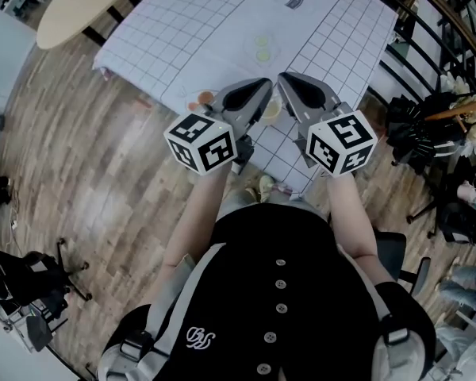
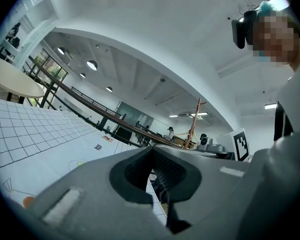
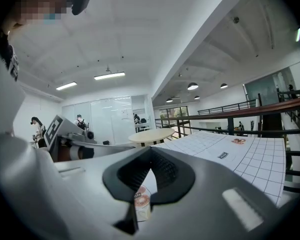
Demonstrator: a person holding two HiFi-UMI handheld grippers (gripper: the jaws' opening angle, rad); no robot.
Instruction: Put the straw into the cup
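Gridded table (image 1: pixel 222 30), cup (image 3: pixel 142 203) on it, round table (image 1: pixel 79 6), railing (image 3: pixel 270 110) alongside

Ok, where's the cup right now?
In the right gripper view the cup shows low in the frame, through the gap under the closed right tongs. It stands on the gridded mat, just ahead of them.
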